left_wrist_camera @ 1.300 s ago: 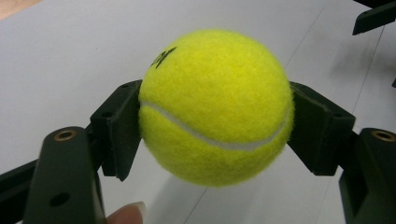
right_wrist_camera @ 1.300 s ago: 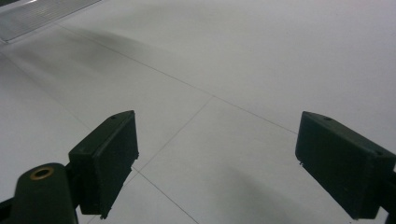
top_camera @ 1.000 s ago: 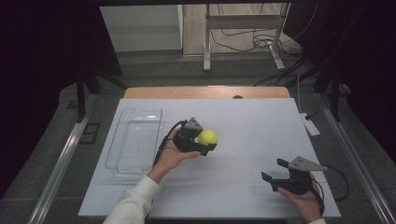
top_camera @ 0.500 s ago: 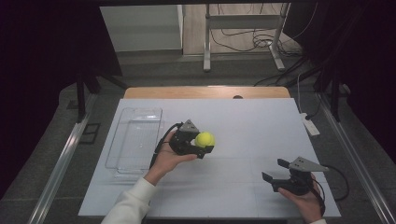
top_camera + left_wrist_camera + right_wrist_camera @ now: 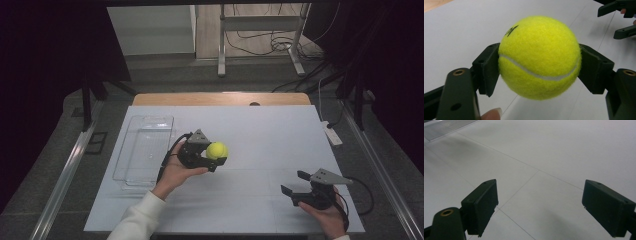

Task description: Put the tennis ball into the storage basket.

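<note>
A yellow tennis ball (image 5: 218, 150) sits clamped in my left gripper (image 5: 216, 154), held a little above the white table top (image 5: 260, 130) near its middle. In the left gripper view the ball (image 5: 539, 57) is pressed from both sides by the black pads (image 5: 486, 68), so the left gripper (image 5: 539, 68) is shut on it. My right gripper (image 5: 293, 182) rests low at the table's near right, its jaws spread wide. In the right gripper view, bare table lies between the jaws of the right gripper (image 5: 546, 205).
A clear plastic tray (image 5: 145, 150) lies on the left part of the table, just left of the left hand. A small white device (image 5: 332, 135) with a cable lies at the right edge. The right gripper's jaws (image 5: 619, 17) show far off in the left gripper view.
The left hand with the ball has drifted slightly to the left and toward the person. The right gripper has stayed where it was.
</note>
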Demonstrator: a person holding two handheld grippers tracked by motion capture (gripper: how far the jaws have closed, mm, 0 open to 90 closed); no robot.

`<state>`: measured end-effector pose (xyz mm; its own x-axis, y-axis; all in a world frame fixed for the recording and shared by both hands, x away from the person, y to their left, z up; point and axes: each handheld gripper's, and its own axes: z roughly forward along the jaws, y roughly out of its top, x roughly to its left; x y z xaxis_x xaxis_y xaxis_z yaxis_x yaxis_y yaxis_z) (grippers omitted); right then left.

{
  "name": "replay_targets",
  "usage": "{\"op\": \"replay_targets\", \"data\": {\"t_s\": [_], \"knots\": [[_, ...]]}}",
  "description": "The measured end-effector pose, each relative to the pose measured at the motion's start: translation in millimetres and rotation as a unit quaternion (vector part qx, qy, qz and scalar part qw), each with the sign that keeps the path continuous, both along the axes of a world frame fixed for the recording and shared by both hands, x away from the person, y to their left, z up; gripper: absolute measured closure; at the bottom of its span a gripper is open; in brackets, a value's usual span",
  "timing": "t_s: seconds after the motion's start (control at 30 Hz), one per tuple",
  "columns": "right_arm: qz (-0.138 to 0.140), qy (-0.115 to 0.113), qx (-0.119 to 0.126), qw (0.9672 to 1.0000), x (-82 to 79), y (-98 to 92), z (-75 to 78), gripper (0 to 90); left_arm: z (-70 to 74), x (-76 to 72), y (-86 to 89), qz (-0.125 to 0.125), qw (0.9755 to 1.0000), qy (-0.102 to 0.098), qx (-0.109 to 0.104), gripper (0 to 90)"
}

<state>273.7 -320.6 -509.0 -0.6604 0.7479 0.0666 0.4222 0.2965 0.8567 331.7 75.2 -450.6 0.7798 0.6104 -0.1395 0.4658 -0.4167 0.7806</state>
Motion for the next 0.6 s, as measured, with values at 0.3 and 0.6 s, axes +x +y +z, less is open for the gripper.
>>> {"op": "replay_targets", "data": {"t_s": [0.3,0.6], "knots": [[0.000,-0.001,-0.003,1.0000,0.5,0.1,-0.3,13.4,3.5,-3.5,8.6,0.008,1.0000,-0.004,-0.001,26.6],[0.002,-0.001,-0.003,1.0000,0.1,1.0,-0.6,13.4,4.2,-4.3,14.5,0.018,0.9998,-0.009,-0.002,26.6]]}}
